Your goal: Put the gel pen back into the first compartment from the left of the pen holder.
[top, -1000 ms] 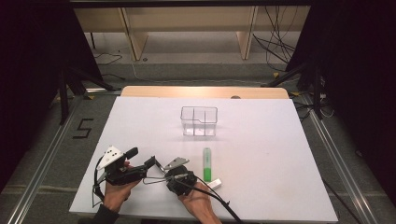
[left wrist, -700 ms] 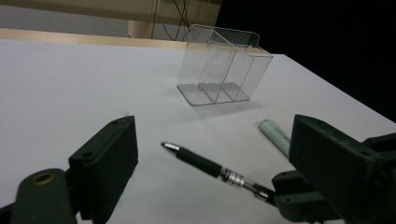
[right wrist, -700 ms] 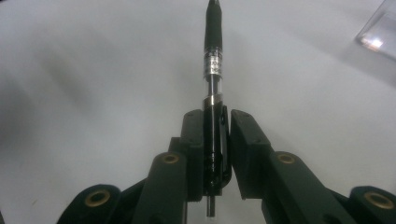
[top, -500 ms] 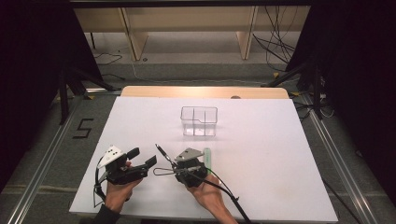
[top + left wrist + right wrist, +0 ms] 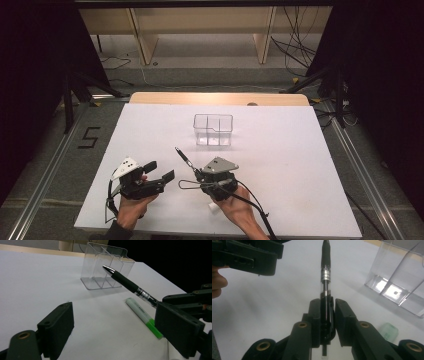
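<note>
Right gripper (image 5: 192,172) raised, jaws clamping black pen (image 5: 186,160), tip tilted upward

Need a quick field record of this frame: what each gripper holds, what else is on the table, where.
right gripper: shut on black ballpoint pen, pen tip pointing up and away, lifted off the table
left gripper: open, nothing between its fingers
clear plastic divided organiser: upright, mid-table, compartments look empty
green and white marker: lying flat on the table, beside the right gripper
white table: bears all the above
</note>
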### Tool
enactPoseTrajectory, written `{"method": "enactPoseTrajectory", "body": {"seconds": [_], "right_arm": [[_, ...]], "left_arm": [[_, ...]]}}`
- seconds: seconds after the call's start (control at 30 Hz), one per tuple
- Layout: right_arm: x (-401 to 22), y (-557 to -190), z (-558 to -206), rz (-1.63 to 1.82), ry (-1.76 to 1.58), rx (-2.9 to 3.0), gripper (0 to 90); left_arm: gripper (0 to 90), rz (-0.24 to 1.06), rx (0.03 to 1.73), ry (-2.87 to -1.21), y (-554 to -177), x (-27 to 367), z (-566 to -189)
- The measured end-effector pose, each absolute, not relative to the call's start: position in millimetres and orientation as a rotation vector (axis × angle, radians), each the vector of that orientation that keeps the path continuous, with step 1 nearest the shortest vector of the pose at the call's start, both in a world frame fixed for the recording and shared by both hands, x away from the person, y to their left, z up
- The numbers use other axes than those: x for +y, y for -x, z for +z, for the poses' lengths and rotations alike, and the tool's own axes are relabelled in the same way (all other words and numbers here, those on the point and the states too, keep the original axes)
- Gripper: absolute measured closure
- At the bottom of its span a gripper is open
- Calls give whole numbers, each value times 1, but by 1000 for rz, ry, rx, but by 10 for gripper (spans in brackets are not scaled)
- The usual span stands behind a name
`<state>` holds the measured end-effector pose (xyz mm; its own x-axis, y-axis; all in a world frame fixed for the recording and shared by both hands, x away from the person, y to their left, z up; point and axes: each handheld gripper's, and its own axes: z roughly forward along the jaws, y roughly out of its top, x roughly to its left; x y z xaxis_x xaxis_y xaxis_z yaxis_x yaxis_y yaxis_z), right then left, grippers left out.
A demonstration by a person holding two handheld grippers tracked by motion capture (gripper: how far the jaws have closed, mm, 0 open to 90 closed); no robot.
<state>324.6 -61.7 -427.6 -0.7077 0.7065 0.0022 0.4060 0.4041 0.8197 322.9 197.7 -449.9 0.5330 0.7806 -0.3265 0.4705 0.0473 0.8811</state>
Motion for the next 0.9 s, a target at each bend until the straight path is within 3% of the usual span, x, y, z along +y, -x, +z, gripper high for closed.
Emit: {"method": "enactPoseTrajectory", "body": {"seconds": [0.9], "right_arm": [[-96,-312,-427,1286,-946,2213,763]], "left_arm": [[159,122,1078,-1554,-337,162,-439]]}}
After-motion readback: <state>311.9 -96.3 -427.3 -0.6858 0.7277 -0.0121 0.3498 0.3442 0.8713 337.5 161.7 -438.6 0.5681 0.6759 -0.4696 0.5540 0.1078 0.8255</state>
